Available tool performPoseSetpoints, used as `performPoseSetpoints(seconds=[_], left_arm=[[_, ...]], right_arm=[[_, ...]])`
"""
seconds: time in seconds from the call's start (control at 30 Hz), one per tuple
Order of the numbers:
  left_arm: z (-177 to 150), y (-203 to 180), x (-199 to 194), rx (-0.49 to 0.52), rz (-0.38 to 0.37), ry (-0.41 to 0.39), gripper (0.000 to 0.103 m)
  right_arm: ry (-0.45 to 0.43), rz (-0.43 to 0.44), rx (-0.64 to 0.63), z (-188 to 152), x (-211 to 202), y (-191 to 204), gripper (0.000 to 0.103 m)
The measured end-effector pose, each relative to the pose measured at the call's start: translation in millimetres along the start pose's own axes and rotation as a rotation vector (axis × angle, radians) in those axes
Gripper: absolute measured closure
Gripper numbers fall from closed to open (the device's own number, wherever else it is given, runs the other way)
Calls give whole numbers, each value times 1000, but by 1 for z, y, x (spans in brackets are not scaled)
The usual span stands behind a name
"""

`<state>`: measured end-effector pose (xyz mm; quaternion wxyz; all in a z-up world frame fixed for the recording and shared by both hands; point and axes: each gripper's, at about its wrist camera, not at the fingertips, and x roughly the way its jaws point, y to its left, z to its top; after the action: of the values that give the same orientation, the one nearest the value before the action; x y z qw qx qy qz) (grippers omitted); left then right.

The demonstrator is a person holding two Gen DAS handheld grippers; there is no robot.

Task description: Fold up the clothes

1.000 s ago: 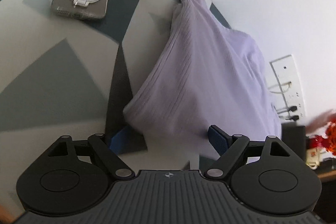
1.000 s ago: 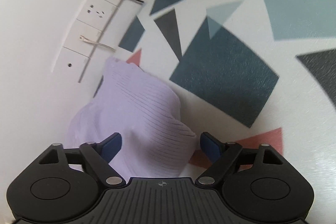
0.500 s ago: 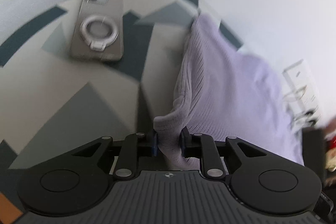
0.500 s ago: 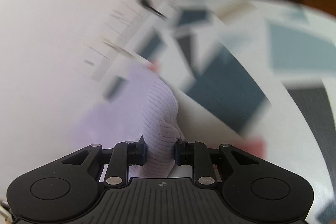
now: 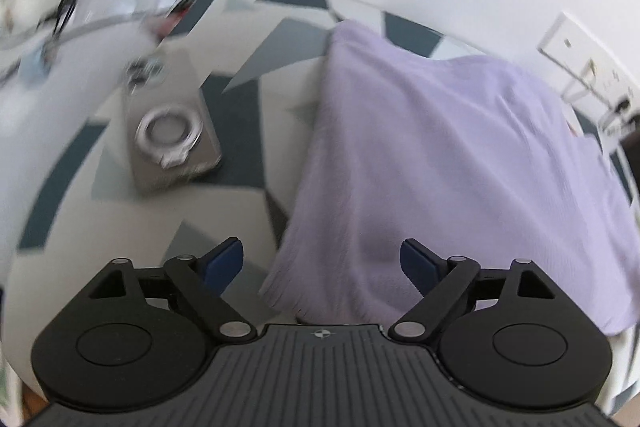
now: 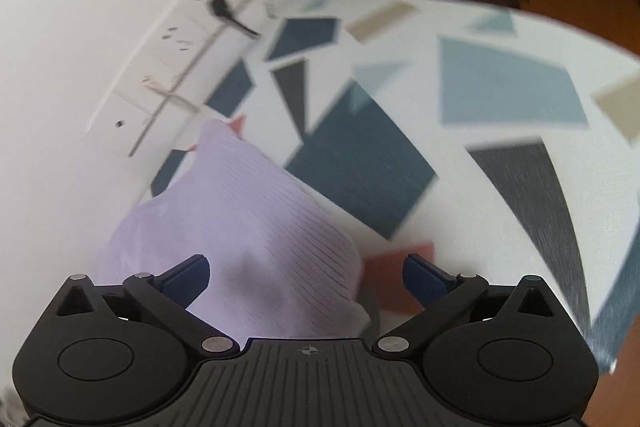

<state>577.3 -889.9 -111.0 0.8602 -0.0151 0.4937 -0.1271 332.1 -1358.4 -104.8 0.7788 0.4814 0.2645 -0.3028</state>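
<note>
1. The folded lilac ribbed knit garment (image 5: 448, 163) is lying on the geometric-patterned table (image 6: 500, 187), against the wall.
2. The left gripper (image 5: 322, 261) and right gripper (image 6: 306, 277) have just been opening; both are gaping wide, gripping nothing.
3. The garment's near corners are sitting just ahead of the fingers of both.

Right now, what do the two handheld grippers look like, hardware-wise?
Both match: left gripper and right gripper have matte black ribbed bodies with a small crosshair mark, two round black discs, black linkage arms with silver pivot pins, and dark blue pads on the jaws. No cables, hands or sleeves visible.

Black ribbed tongs (image 5: 322, 263) (image 6: 307, 277), blue pads (image 5: 226, 261), silver pivot screws, round black discs.
</note>
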Motion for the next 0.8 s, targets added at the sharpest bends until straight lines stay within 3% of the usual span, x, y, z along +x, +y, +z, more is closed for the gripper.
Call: performPoseSetpoints(seconds=[0.27, 0.8], left_arm=[[30, -16, 12, 90, 27, 50, 10], [56, -47, 34, 206, 53, 27, 7]], right_arm=[[26, -19, -98, 12, 2, 11, 1], [27, -29, -164, 51, 21, 21, 1]])
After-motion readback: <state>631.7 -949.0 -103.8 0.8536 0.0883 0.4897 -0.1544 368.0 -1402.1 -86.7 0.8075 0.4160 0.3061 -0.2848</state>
